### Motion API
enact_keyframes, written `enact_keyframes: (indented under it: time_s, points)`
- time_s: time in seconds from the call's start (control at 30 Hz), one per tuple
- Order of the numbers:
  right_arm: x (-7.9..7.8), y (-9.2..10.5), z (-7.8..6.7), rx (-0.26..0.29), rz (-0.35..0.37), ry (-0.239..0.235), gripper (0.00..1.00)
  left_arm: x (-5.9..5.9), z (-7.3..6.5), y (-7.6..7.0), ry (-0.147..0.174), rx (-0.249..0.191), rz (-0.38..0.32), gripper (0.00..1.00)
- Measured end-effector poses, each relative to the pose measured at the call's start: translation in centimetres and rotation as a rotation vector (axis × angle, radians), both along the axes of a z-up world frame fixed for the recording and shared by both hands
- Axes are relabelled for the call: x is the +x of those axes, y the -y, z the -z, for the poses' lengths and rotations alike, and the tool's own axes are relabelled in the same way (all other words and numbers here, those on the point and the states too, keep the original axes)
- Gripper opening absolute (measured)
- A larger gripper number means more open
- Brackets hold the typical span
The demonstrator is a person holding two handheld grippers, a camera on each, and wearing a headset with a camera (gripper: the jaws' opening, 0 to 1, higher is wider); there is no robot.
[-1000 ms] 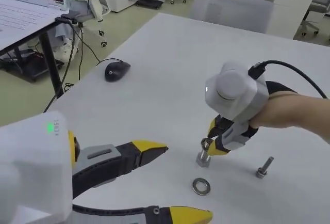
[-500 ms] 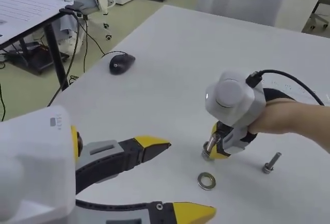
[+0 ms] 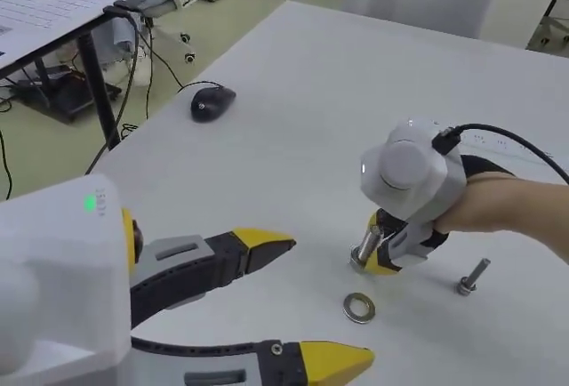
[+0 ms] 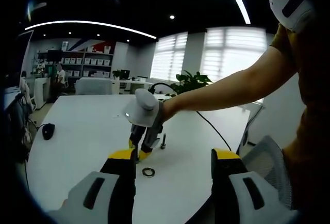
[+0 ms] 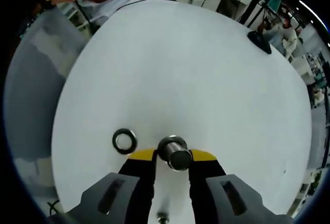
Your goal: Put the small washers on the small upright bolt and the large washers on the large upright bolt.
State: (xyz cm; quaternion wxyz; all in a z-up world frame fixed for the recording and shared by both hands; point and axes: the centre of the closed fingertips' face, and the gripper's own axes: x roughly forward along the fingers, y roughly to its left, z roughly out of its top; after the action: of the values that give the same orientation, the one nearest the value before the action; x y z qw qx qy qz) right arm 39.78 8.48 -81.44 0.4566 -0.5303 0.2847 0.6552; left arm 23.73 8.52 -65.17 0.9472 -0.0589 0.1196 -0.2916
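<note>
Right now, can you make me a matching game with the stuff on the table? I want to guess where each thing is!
Things:
1. large bolt
2. washer
3. small bolt
4. mouse

Places:
A. black, near the edge of the table
B. between the jaws of the right gripper
C. standing alone, nothing touching it
D. lying flat on the table

Pairs: 1-B, 2-D, 3-C, 4-A
</note>
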Motion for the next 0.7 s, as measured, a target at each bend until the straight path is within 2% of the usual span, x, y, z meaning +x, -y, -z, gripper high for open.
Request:
enact_keyframes:
  time_s: [0.33,0.53,0.7]
  points:
    - [0.8,1.5,-1.8,0.035,0.047,0.024,0.26,0.1,-0.2,0.2,0.008,0.006,0.009,0.58]
    - [-0.3,2.8,-1.5,0.031,0.061,0.014,0.26,0.1,-0.3,0.7,0.016,0.010,0.021,0.58]
    - [-2.1,3.2,-1.0,0.030,0.056,-0.014,0.26,-0.2,-0.4,1.1,0.018,0.013,0.030,0.58]
